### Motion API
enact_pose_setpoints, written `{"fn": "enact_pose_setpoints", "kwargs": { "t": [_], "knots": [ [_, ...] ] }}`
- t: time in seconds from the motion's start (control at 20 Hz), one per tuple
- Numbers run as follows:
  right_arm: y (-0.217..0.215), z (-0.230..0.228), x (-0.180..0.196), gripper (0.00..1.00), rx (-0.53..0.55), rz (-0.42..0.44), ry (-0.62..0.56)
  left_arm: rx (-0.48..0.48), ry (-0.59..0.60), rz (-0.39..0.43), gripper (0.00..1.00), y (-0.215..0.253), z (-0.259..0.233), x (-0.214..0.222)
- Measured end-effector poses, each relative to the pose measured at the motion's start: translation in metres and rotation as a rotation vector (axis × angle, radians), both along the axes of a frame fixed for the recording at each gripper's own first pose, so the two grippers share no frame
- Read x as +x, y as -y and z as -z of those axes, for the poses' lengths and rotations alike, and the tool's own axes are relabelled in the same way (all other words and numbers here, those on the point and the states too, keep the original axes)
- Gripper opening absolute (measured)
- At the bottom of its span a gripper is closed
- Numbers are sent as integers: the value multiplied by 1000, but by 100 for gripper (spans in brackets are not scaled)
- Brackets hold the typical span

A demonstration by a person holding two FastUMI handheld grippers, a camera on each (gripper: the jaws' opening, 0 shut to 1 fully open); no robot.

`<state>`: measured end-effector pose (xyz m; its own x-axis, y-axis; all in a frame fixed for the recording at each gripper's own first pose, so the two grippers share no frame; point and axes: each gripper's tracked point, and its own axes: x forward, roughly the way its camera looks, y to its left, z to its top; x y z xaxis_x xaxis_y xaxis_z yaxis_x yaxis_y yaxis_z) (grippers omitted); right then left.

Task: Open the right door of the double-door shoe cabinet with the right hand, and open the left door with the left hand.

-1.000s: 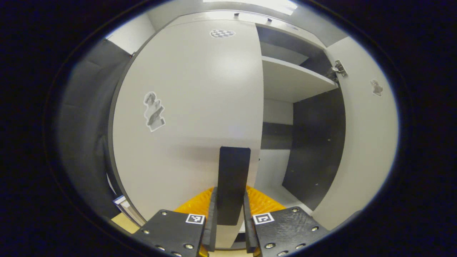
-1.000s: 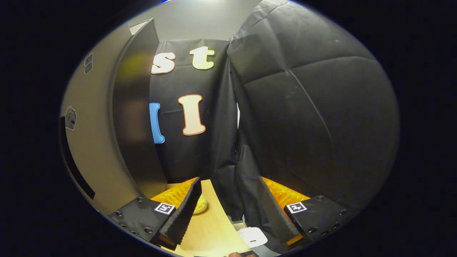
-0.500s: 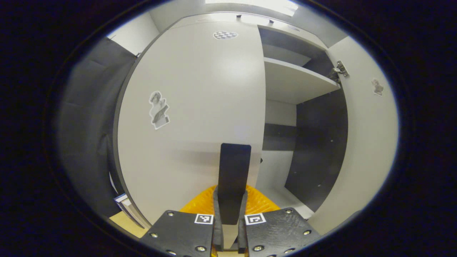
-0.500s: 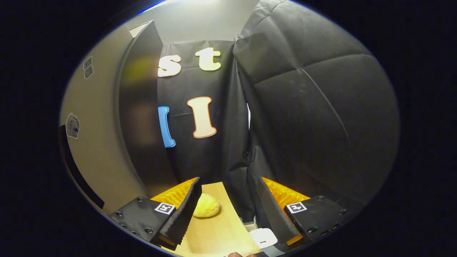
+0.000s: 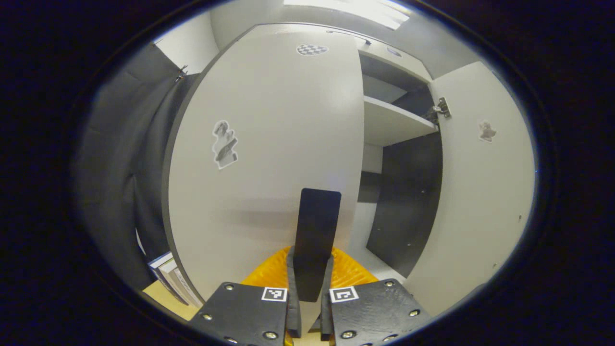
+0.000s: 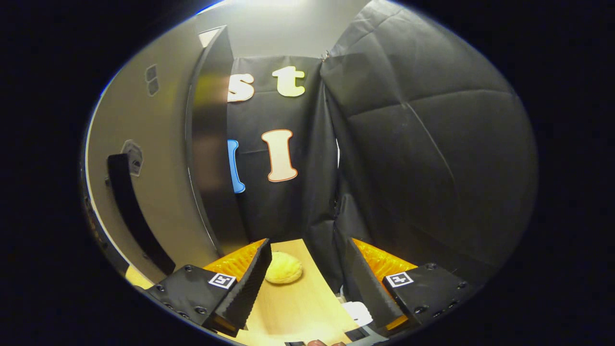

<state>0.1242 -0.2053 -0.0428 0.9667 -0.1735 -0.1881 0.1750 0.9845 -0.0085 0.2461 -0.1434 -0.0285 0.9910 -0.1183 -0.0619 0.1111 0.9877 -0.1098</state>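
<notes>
Left gripper (image 5: 310, 300): fingers clamped on left door handle (image 5: 314, 235). Right door (image 5: 480, 192) stands open. Right gripper (image 6: 305, 283): fingers apart, holding nothing.

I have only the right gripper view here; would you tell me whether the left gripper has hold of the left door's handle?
Observer: Yes, the left gripper is shut on the black handle of the left door.
Operator: Thank you. Is that door open?
Observer: It covers its half of the cabinet; I cannot tell whether it is cracked open.
Operator: And the right door?
Observer: The right door stands swung wide, baring a white shelf inside.
</notes>
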Motion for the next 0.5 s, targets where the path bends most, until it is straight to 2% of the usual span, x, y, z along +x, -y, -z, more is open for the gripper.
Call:
{"fn": "enact_pose_setpoints", "kwargs": {
  "t": [0.05, 0.1, 0.15, 0.2, 0.25, 0.3, 0.35, 0.4, 0.5],
  "knots": [
    [-2, 1, -7, 93, 0, 9, -8, -2, -3, 16, 18, -1, 0, -6],
    [-9, -1, -15, 93, 9, 12, -7, 2, -3, 29, 18, -2, -1, -10],
    [-15, -4, -22, 98, 19, 13, 0, 5, -5, 39, 18, -4, -3, -15],
    [-21, -4, -28, 93, 26, 13, 1, 7, -8, 52, 18, -6, -4, -21],
    [-24, -2, -35, 93, 25, 18, -6, 5, -18, 73, 18, -8, -5, -27],
    [-27, 1, -42, 97, 17, 26, -15, -2, -28, 95, 18, -10, -4, -31],
    [-29, 2, -49, 93, 5, 31, -22, -10, -33, 116, 18, -13, -4, -36],
    [-33, 3, -54, 98, -4, 33, -25, -10, -35, 132, 18, -16, -2, -40],
    [-42, 9, -66, 97, -6, 28, -31, 2, -29, 158, 18, -22, -1, -48]
  ]
}}
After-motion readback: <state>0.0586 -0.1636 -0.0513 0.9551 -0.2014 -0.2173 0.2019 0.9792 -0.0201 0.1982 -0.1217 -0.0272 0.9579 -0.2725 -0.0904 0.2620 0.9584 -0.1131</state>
